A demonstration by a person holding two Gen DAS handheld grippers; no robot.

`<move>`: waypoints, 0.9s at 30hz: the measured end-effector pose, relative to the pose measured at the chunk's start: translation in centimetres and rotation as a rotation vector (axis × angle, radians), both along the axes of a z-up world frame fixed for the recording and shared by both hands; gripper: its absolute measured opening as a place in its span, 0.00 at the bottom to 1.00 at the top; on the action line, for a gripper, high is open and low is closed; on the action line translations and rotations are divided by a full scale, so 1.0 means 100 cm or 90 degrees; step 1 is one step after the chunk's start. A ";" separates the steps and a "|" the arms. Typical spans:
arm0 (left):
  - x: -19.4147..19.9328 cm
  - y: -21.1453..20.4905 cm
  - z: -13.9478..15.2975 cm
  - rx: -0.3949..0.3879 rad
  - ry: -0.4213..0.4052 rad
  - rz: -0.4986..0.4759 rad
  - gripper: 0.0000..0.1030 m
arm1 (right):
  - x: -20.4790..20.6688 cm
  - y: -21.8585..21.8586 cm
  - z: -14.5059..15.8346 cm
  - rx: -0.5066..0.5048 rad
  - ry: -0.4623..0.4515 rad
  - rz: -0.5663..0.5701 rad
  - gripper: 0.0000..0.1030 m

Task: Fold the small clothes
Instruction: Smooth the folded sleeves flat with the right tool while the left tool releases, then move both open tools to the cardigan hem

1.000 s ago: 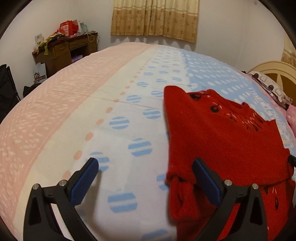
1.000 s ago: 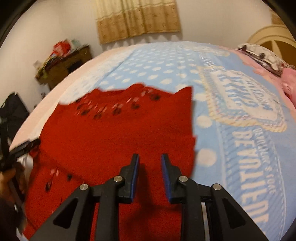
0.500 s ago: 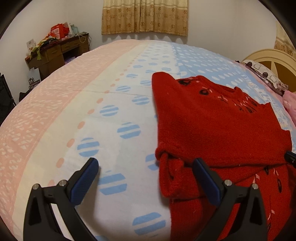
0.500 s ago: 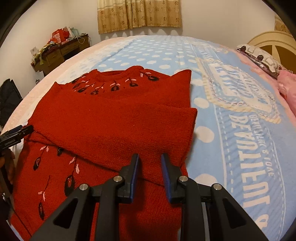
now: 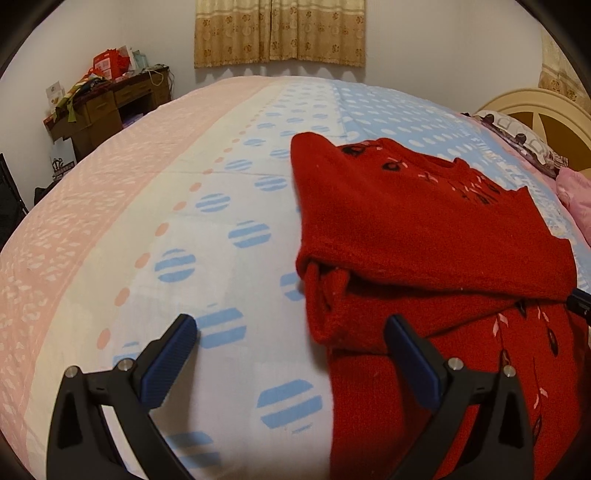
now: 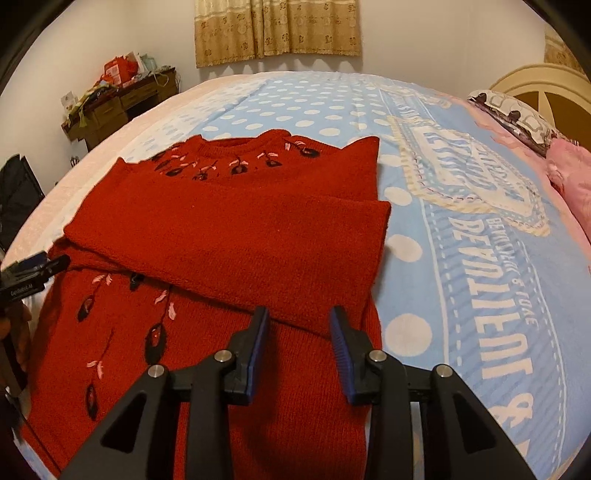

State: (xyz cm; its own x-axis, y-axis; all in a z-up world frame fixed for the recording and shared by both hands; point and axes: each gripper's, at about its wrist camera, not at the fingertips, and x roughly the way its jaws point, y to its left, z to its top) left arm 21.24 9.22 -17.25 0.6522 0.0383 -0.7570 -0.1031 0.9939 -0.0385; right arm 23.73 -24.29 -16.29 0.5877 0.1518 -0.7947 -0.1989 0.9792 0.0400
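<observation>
A red knitted sweater (image 5: 424, 229) with dark embroidered flowers lies flat on the bed, both sleeves folded across its chest (image 6: 240, 240). My left gripper (image 5: 290, 325) hangs open and wide over the sweater's left edge, one finger above the sheet and the other above the knit, holding nothing. My right gripper (image 6: 298, 314) hovers over the lower edge of the folded sleeve. Its jaws are opening and the pads do not press the cloth. The left gripper's tip (image 6: 33, 266) shows at the sweater's far left side, and the right gripper's tip (image 5: 580, 301) at its right side.
The bed's sheet (image 5: 229, 236) is pink, white and blue with dots. A cluttered wooden desk (image 5: 107, 103) stands at the back left, a curtain (image 5: 280, 33) behind. A headboard (image 5: 535, 114), a patterned pillow (image 6: 513, 118) and pink bedding (image 6: 572, 173) lie right.
The right gripper's jaws have spread apart over the sleeve, which now lies still and flat. Both grippers have drawn back toward the sweater's near part.
</observation>
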 end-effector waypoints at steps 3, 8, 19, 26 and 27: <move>-0.006 -0.003 0.003 0.005 -0.002 -0.006 1.00 | -0.009 -0.003 0.005 0.017 -0.005 -0.006 0.42; -0.022 -0.008 0.015 0.007 -0.022 -0.020 1.00 | -0.021 -0.005 0.011 0.015 -0.011 0.000 0.42; -0.061 -0.021 0.034 -0.007 -0.052 -0.050 1.00 | -0.057 -0.007 0.017 0.032 -0.015 0.010 0.43; -0.087 -0.028 0.037 -0.008 -0.054 -0.075 1.00 | -0.087 -0.002 0.022 0.029 -0.022 0.030 0.43; -0.091 -0.029 0.038 -0.008 -0.055 -0.079 1.00 | -0.091 -0.002 0.022 0.029 -0.022 0.031 0.43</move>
State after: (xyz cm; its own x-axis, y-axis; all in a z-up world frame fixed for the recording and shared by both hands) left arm 12.09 6.34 -13.49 0.7142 -0.0560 -0.6976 0.0255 0.9982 -0.0541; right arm 14.66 -24.45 -14.09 0.6064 0.2163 -0.7652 -0.2475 0.9658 0.0768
